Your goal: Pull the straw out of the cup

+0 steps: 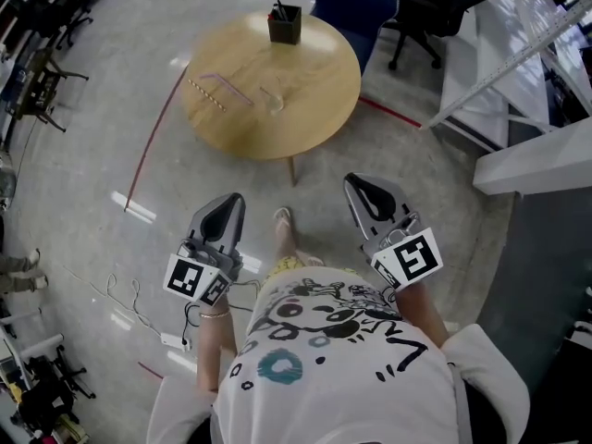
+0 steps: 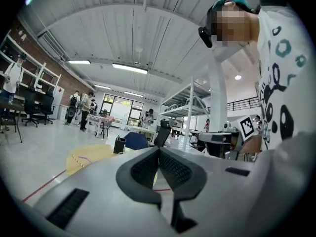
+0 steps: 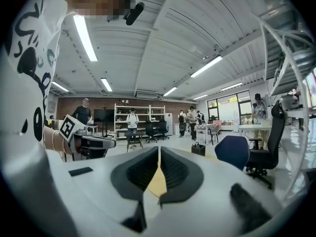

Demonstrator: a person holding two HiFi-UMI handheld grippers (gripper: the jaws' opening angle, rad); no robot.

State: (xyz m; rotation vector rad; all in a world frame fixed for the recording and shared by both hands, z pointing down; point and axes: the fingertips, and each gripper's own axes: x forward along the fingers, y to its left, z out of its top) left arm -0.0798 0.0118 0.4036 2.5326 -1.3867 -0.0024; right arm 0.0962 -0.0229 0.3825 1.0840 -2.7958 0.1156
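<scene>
Round wooden table point(image 1: 305, 109), well ahead of the person, with a blue chair point(image 1: 356, 3) behind it. Left gripper point(image 1: 233, 202) and right gripper point(image 1: 355, 185), held low near the body and short of the table, each with jaws pressed together on nothing. Black holder point(image 1: 285, 24) at the table's far edge; striped straw point(image 1: 205, 95) and purple straw point(image 1: 231, 86) lying flat on the tabletop's left part; faint clear shape point(image 1: 274, 101) beside them, too indistinct to name.

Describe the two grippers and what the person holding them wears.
The left tongs and right tongs are grey wedge-shaped shells with black ribbed pads. Each carries a white cube with black square markers: left cube, right cube. The person wears a white shirt printed in black and teal.
</scene>
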